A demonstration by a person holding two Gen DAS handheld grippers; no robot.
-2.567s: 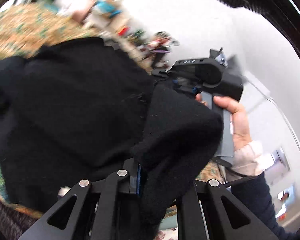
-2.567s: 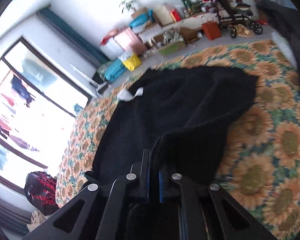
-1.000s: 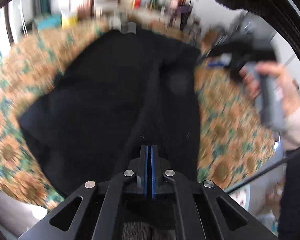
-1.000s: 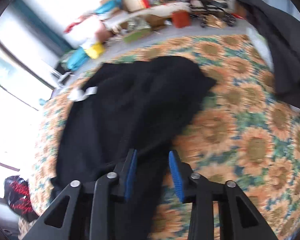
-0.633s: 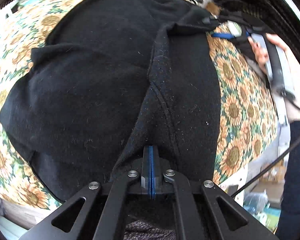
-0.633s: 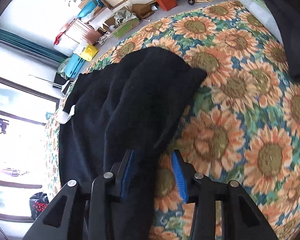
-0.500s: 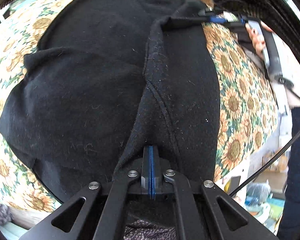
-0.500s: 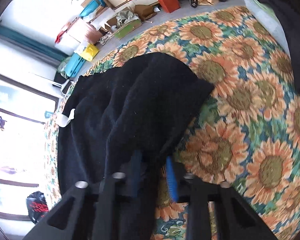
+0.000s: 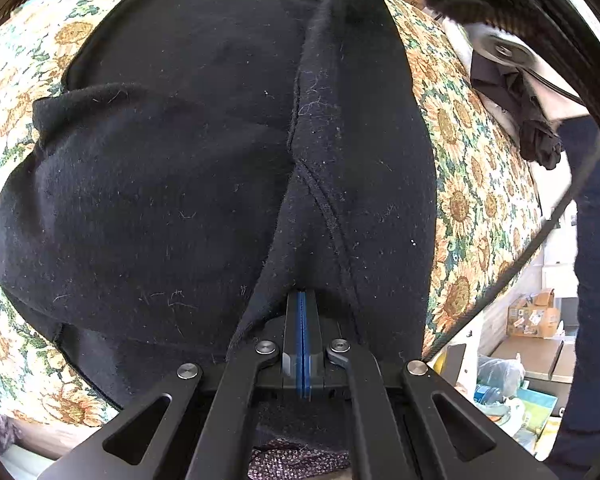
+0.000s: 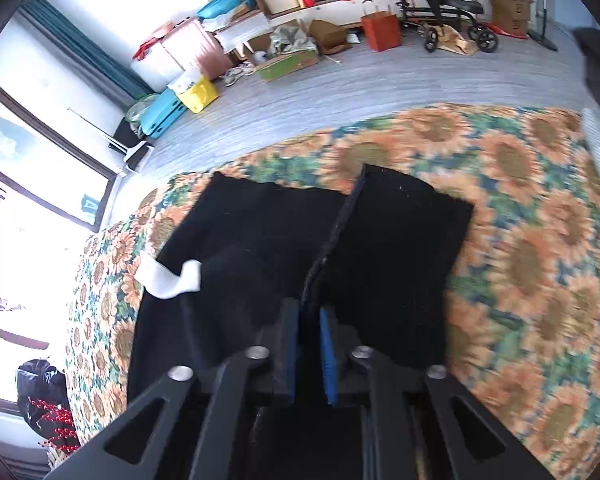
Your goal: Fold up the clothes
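Where black garment lies: sunflower cloth | beyond: cluttered grey floor

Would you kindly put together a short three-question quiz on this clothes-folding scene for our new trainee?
1. True or false: the black fleece garment lies on a plain white sheet.
2. Multiple choice: the small white label on the garment shows in which view? A) left wrist B) right wrist C) neither
3. Fill in: the left hand-held gripper is ____ on a fold of the garment.

Key
1. False: it lies on a sunflower-patterned bedspread.
2. B
3. shut. The right hand-held gripper, by contrast, has its jaws opening, with a ridge of the black cloth between them.
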